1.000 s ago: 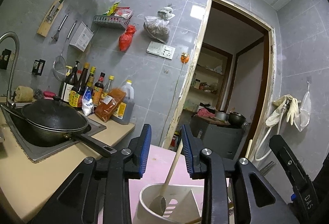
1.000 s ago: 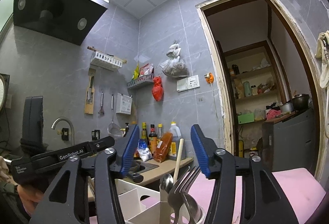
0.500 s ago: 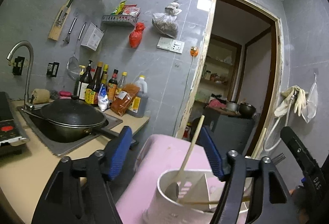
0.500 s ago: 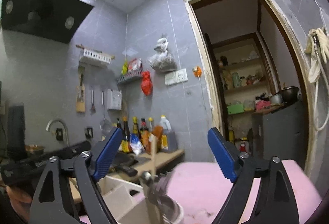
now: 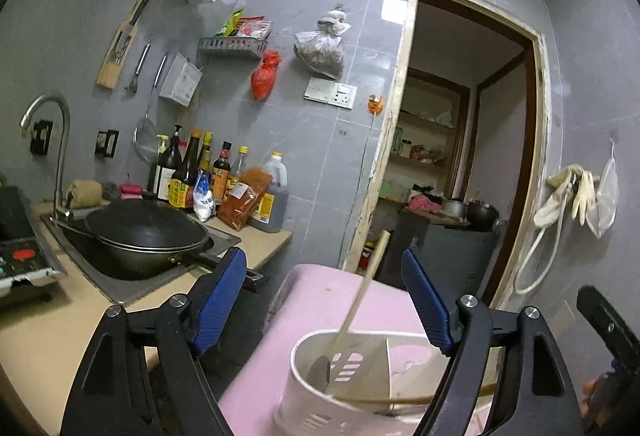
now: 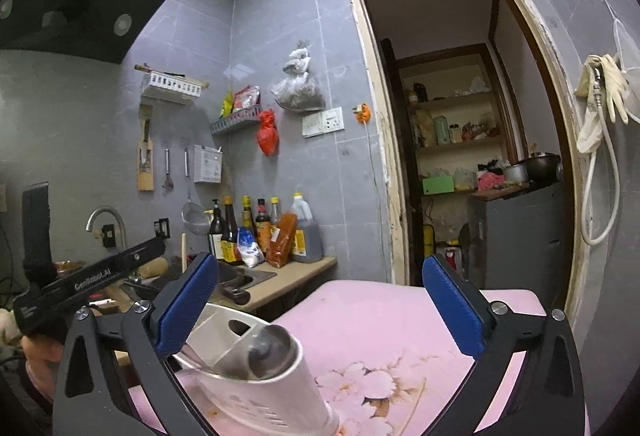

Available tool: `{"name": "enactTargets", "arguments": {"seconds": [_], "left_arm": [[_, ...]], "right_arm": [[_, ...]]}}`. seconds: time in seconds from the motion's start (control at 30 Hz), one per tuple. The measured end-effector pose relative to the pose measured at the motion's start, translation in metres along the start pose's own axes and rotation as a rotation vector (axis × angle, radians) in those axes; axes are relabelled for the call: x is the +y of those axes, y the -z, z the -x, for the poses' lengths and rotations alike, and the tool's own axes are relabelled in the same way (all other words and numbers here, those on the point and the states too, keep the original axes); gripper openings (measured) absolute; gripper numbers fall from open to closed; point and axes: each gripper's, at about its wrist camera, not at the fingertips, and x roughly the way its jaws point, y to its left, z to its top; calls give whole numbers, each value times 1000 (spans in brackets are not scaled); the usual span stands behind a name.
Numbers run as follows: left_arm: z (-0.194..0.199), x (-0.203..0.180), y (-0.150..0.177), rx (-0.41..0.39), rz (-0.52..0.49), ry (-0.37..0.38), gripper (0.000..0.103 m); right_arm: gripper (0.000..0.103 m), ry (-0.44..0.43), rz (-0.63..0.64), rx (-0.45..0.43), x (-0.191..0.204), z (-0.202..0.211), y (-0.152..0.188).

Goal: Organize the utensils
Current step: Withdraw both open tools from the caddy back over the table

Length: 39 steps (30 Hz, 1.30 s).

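Both the left gripper [image 5: 324,300] and right gripper [image 6: 320,310] gape wide, empty, above the white slotted plastic utensil holder [image 5: 340,396] holding a wooden-handled spoon [image 5: 356,312].

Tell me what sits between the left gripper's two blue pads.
In the left wrist view, the left gripper is open; between its pads leans the wooden handle of a spoon, standing in the white utensil holder on the pink table.

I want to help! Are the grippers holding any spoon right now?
No. The left gripper and right gripper are both open, holding nothing, above the white utensil holder.
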Motion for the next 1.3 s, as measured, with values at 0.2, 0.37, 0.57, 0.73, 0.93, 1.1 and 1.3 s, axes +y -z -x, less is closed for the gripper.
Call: {"name": "enactTargets", "arguments": {"seconds": [0.2, 0.37, 0.57, 0.73, 0.93, 1.1, 1.3], "left_arm": [[-2, 0, -7, -20, 38, 10, 81], [-1, -1, -9, -39, 53, 17, 87], [-14, -4, -11, -48, 67, -2, 87], [-35, -4, -17, -30, 91, -17, 87], [-59, -7, -31, 7, 127, -30, 87], [-99, -21, -49, 72, 142, -28, 89], [-126, -27, -55, 61, 167, -28, 89]], "right_arm": [[103, 22, -36, -4, -11, 5, -4], [103, 29, -42, 0, -13, 6, -3], [103, 23, -50, 12, -13, 0, -1], [103, 22, -48, 19, -14, -4, 1], [103, 33, -58, 33, -21, -9, 3], [103, 51, -70, 37, -29, -7, 1], [103, 81, -52, 45, -41, -7, -3]]}}
